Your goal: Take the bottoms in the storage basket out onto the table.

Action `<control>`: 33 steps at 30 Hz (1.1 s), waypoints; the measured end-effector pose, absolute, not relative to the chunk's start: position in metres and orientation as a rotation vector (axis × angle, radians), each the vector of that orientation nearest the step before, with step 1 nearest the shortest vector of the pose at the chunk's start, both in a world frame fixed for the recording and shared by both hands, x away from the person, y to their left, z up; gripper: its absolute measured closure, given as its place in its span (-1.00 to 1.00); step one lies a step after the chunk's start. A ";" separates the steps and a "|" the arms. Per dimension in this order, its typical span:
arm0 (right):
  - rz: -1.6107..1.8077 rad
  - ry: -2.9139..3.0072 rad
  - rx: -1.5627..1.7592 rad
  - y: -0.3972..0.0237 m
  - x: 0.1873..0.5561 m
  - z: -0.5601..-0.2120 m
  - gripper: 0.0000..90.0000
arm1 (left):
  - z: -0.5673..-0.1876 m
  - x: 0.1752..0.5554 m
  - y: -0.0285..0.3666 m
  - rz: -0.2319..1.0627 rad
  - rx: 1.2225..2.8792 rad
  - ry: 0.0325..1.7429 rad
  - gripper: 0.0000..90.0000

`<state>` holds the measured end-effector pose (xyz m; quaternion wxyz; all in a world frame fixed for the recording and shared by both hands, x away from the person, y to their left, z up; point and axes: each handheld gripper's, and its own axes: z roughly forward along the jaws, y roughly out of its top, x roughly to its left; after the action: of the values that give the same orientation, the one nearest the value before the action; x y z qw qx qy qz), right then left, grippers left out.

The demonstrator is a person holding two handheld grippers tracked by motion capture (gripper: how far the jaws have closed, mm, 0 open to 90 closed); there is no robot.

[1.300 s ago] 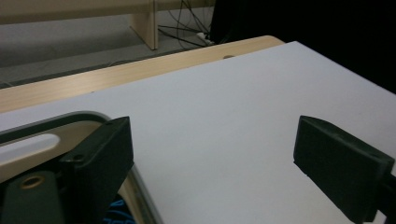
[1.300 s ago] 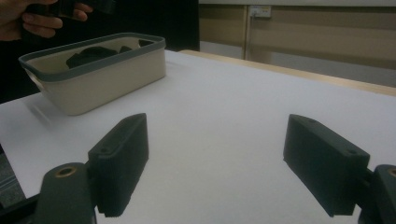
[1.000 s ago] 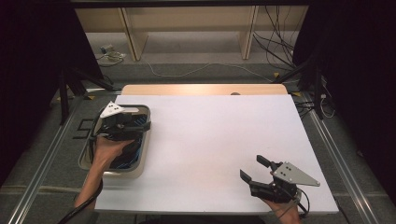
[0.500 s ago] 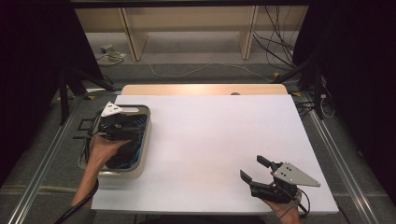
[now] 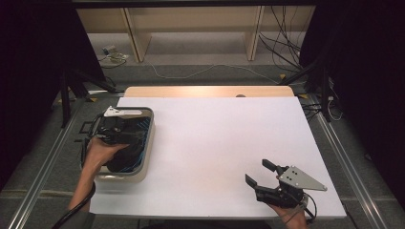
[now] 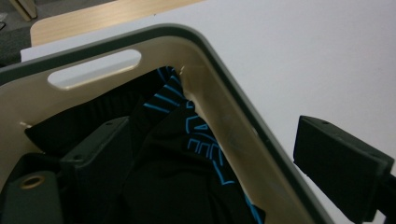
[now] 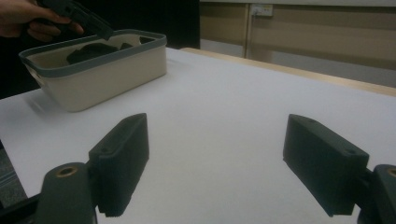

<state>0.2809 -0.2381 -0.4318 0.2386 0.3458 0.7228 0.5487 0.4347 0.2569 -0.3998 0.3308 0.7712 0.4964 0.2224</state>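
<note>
Left hand at left edge of table, arm coming up from bottom. Left gripper tipped down, jaws wide apart: one jaw low inside, other jaw out over the side. Nothing pinched between jaws. Right hand low at front right corner of table. Right gripper lies level, points toward far left. Jaws wide apart, nothing between them.
</note>
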 end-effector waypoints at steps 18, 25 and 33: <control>1.496 1.996 0.945 -0.236 0.281 -0.433 -0.48 | -0.422 0.453 0.257 0.497 2.189 1.435 -0.72; 1.498 2.002 0.941 -0.236 0.281 -0.433 -0.47 | -0.429 0.457 0.255 0.443 2.260 1.482 -0.77; 1.488 2.008 0.946 -0.235 0.282 -0.434 -0.46 | -0.440 0.463 0.254 0.357 2.312 1.531 -0.78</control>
<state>0.2822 -0.2352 -0.4342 0.2327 0.3442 0.7308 0.5416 0.4634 0.2538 -0.4397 0.1722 0.8146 0.5394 0.1259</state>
